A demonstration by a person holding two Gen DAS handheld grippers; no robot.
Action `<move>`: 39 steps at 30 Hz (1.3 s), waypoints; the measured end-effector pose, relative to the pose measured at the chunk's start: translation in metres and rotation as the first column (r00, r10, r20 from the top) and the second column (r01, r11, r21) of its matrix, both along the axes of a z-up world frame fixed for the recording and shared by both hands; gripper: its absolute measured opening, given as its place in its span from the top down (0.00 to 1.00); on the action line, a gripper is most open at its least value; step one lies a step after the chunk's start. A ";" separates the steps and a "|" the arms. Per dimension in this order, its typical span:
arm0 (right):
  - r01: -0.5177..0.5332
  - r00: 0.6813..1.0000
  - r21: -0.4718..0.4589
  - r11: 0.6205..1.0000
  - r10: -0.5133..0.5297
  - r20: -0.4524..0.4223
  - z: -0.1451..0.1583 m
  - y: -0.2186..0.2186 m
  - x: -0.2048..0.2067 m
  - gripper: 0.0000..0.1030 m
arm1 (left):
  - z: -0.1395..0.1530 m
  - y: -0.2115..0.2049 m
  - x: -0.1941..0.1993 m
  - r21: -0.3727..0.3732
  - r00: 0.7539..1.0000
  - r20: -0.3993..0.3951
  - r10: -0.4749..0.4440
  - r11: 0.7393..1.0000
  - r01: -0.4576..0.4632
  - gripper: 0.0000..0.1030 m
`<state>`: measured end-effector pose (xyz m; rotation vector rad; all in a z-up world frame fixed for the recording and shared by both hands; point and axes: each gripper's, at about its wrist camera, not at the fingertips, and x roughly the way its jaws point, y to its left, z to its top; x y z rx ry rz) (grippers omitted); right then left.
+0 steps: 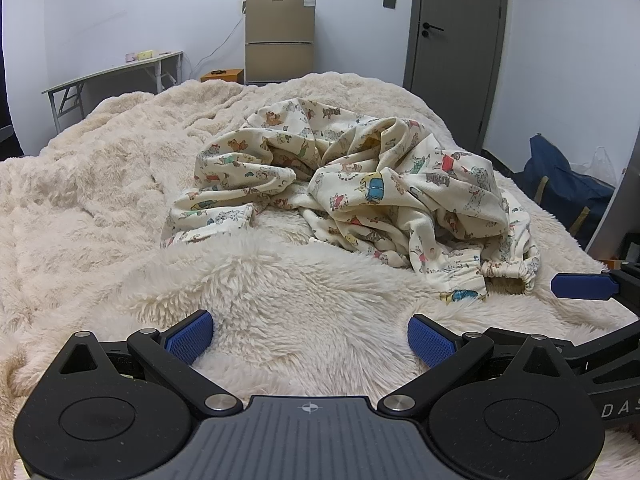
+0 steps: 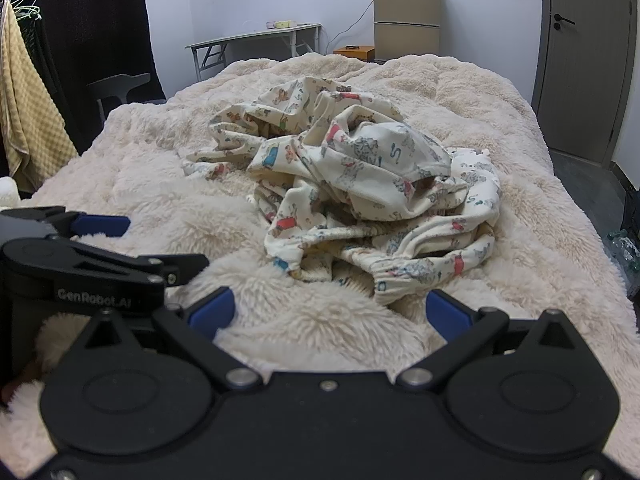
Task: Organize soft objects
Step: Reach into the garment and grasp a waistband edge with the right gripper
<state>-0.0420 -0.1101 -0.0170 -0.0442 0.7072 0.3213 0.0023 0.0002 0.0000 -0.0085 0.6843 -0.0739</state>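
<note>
We hold the left claw (image 1: pixel 310 338) low over the fluffy cream blanket (image 1: pixel 100 200), its blue pads spread wide with nothing between them, short of the crumpled printed garment (image 1: pixel 352 188). The garment lies heaped mid-bed on the blanket. Right of it, our right claw (image 2: pixel 347 314) gapes just as empty, near the garment's elastic hem.

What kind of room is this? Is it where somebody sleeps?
Most likely a bedroom: a big bed under a fluffy cream blanket with crumpled printed clothes on it, a closed door, and a small fridge against the wall.
</note>
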 end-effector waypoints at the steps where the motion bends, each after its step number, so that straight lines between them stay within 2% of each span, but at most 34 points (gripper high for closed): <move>1: 0.000 1.000 0.000 1.000 0.000 0.000 0.000 0.000 0.000 0.00 | 0.000 0.000 0.000 -0.001 1.000 0.000 0.000 1.000 0.000 0.00; 6: -0.003 1.000 0.002 1.000 0.003 -0.008 -0.001 0.001 0.001 0.00 | 0.003 0.005 0.003 -0.032 1.000 0.007 -0.007 0.999 0.007 0.00; 11: -0.016 0.999 0.027 0.999 0.018 -0.041 -0.001 -0.003 0.007 0.00 | 0.016 0.023 0.014 -0.100 0.999 0.046 -0.017 0.995 0.021 0.00; 14: -0.018 0.999 0.035 0.999 0.019 -0.031 0.006 -0.010 0.011 0.00 | 0.025 0.035 0.020 -0.078 0.994 0.108 -0.009 0.997 0.018 0.00; 18: -0.005 0.998 -0.003 1.000 0.005 0.069 0.021 -0.019 0.015 0.00 | 0.031 0.049 0.031 0.007 0.984 0.179 0.005 1.000 -0.006 0.00; 22: -0.051 0.991 -0.026 0.998 0.054 0.126 0.024 -0.033 0.029 0.00 | 0.030 0.064 0.043 0.061 0.954 0.297 -0.035 0.998 0.018 0.00; 25: -0.069 0.983 -0.057 0.996 0.077 0.167 0.021 -0.043 0.043 0.00 | 0.026 0.067 0.060 0.102 0.957 0.268 -0.110 0.991 0.085 0.00; 29: -0.061 0.987 -0.030 0.998 0.065 0.147 0.016 -0.057 0.060 0.00 | 0.021 0.061 0.068 0.187 0.951 0.290 -0.109 0.981 0.056 0.00; 32: -0.066 0.992 -0.031 0.997 0.069 0.105 0.014 -0.068 0.072 0.04 | 0.018 0.063 0.082 0.209 0.942 0.297 -0.155 0.973 0.094 0.00; 35: -0.132 0.988 -0.019 0.991 0.133 0.082 0.022 -0.071 0.084 0.07 | 0.019 0.068 0.112 0.182 0.948 0.258 -0.187 0.973 0.142 0.00; 37: -0.161 0.983 -0.056 0.985 0.165 0.086 0.035 -0.068 0.095 0.14 | 0.023 0.068 0.127 0.166 0.951 0.233 -0.201 0.972 0.165 0.00; 39: -0.181 0.976 -0.118 0.976 0.193 0.099 0.051 -0.061 0.109 0.14 | 0.035 0.058 0.145 0.236 0.946 0.218 -0.242 0.953 0.189 0.00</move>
